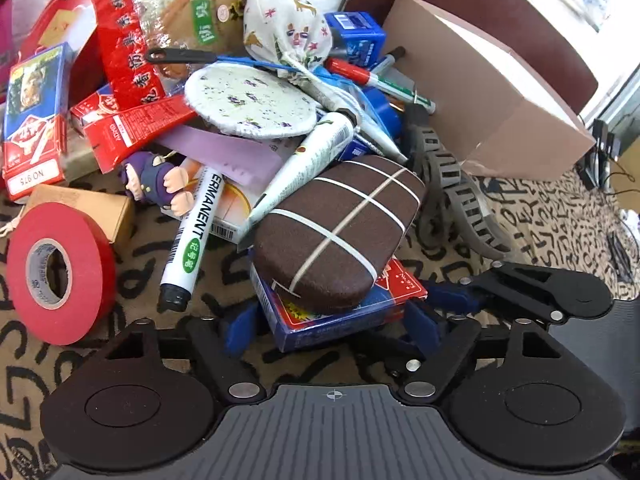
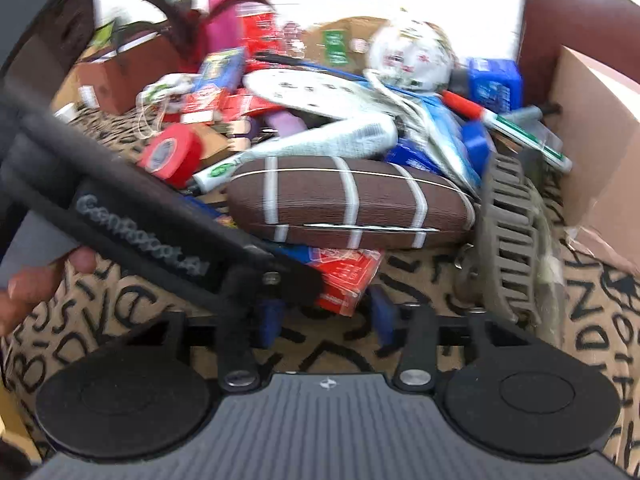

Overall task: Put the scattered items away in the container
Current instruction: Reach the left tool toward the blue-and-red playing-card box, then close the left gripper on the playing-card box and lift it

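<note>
Clutter fills the patterned tan cloth with black letters (image 1: 168, 280) covering the table. My left claw (image 1: 328, 320) is spread wide, its blue pads (image 1: 424, 326) flanking the near end of a blue-and-red playing card box (image 1: 340, 316) without clearly pressing it; it holds nothing. On that box, at 12 o'clock from the claw, rests a brown oval glasses case with white stripes (image 1: 340, 232). At 10 o'clock stands a red roll of tape (image 1: 56, 272), with a white permanent marker (image 1: 192, 240) between it and the case. At 2 o'clock lies a grey ribbed cable chain (image 1: 456, 188), and beyond it the open pink-brown cardboard box (image 1: 500, 92). My right claw (image 2: 328, 316) is also open and empty, the card box corner (image 2: 348, 276) just ahead, the left claw's black body (image 2: 140, 220) crossing at 10 o'clock.
</note>
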Available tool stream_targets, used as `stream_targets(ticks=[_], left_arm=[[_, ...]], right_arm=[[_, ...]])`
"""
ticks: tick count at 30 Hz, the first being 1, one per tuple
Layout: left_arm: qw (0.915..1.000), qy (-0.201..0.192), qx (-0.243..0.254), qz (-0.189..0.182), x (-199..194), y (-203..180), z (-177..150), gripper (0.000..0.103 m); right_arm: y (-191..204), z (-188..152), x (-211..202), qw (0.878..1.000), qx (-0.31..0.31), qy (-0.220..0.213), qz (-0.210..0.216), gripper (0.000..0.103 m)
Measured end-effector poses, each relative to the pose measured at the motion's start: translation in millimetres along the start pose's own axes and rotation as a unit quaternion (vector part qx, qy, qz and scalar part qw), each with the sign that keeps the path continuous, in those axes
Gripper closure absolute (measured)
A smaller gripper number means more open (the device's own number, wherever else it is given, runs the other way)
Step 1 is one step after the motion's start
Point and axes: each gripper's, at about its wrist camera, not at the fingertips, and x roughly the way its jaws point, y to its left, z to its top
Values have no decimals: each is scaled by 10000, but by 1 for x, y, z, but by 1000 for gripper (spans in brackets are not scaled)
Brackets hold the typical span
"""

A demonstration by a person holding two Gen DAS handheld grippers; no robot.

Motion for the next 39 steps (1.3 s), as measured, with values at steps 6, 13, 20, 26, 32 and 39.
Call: stream_targets(ticks=[6,13,20,26,32,39], left_arm=[[9999,122,75,-36,-14,-15,-21,28],[9985,346,410,-106,-30,-36,-67,15],[9992,279,273,35,-31,-31,-69,16],[9988,245,393,181,-28,-33,-70,18],[9989,208,389,144,-24,-30,-64,17],[9976,223,623,187,-14,-27,-51,19]], right_arm=[[16,-15,-25,9991,-417,84,-71,58],[29,-56,-67,9979,-369,389,365,51],[27,-55,-77,9990,-394,181,58,47],[25,-46,-67,9986,-516,138,28,48],[19,-38,-61,9971,-717,167,169,48],[9,-28,-47,9945,-887,255,489,54]])
